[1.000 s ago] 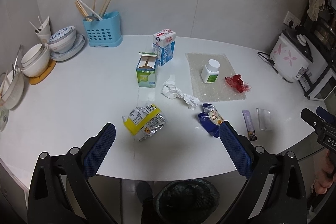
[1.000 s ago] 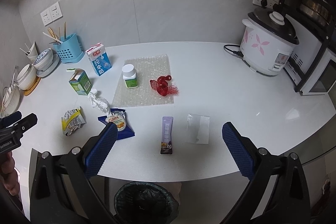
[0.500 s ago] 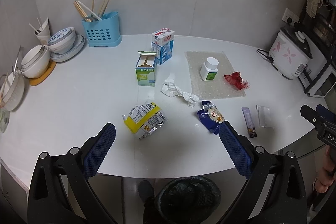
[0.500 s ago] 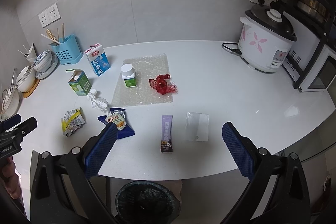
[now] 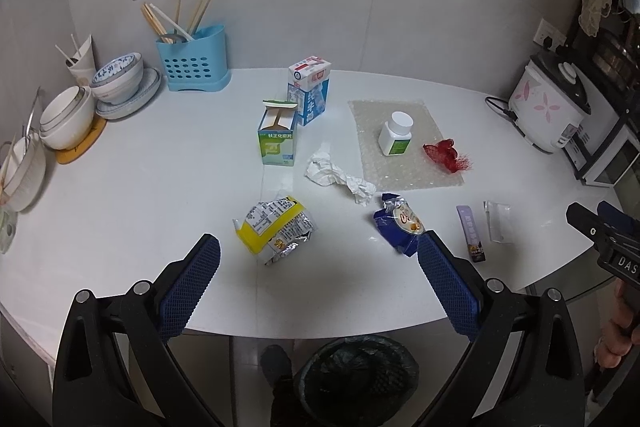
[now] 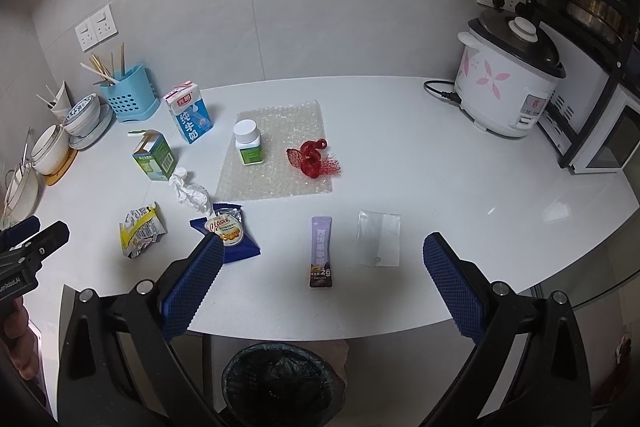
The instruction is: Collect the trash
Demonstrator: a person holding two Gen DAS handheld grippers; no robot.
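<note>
Trash lies scattered on the white counter (image 5: 140, 187): a yellow snack wrapper (image 5: 276, 227), a crumpled tissue (image 5: 336, 177), a blue biscuit packet (image 5: 400, 227), a purple sachet (image 6: 321, 251), a clear plastic bag (image 6: 379, 238), red netting (image 6: 312, 159), a white pill bottle (image 6: 248, 143) on bubble wrap (image 6: 276, 179), a green carton (image 5: 277, 139) and a blue milk carton (image 5: 310, 91). A bin with a black liner (image 6: 280, 383) stands under the counter's front edge. My left gripper (image 5: 318, 267) and right gripper (image 6: 322, 271) both hover open above that edge, holding nothing.
Stacked bowls (image 5: 116, 75) and a blue chopstick holder (image 5: 192, 59) fill the back left. A rice cooker (image 6: 508, 83) with its cord and a microwave (image 6: 608, 131) stand at the right. A hand (image 5: 618, 339) holds the other gripper at the frame edge.
Both grippers have drawn back and up a little, so the counter looks slightly farther and more of the bin shows. Nothing on the counter has moved.
</note>
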